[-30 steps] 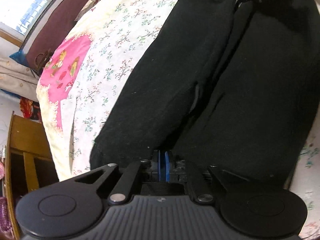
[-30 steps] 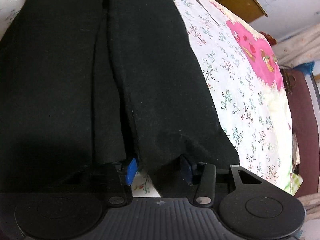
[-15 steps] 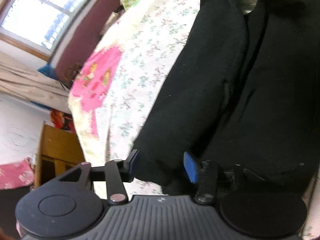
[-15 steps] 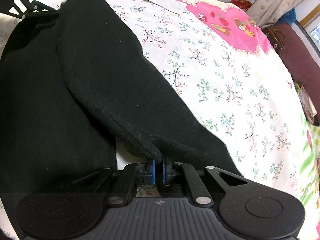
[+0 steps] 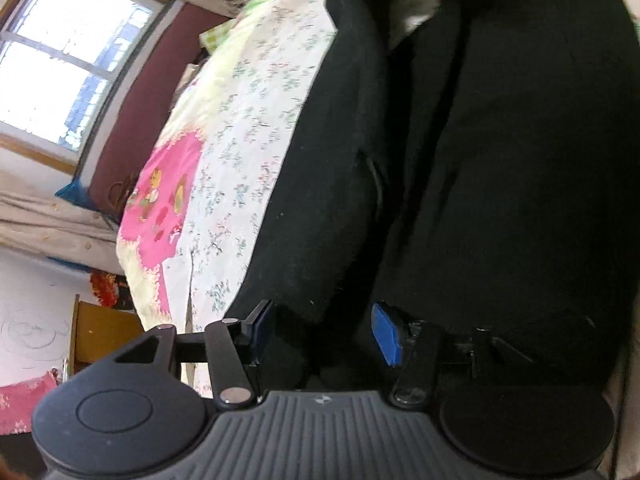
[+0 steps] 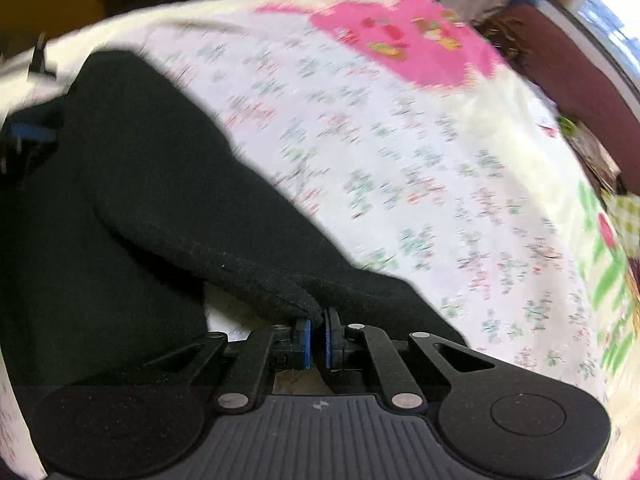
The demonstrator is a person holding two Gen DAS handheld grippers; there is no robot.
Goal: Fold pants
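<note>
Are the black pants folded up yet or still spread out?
Still spread out. Both legs of the black pants lie apart on the flowery sheet; the right tongs pinch one leg's edge.

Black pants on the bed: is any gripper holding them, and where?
Yes. The right gripper pinches the black pants at a leg's edge. The left gripper is opening; cloth lies between its jaws, unpinched.

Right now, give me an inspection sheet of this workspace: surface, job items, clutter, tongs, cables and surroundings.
Surface: white floral bedsheet with a pink cartoon patch.
Job's things: black fabric pants spread on the sheet, one edge lifted.
Clutter: nothing seen on the sheet near the pants.
Tongs: left tongs opening, straddling a pant edge, pads not pressing; right tongs shut on the lifted pants edge.
Cables: nothing seen.
Surroundings: bright window, wooden cabinet, maroon headboard.
</note>
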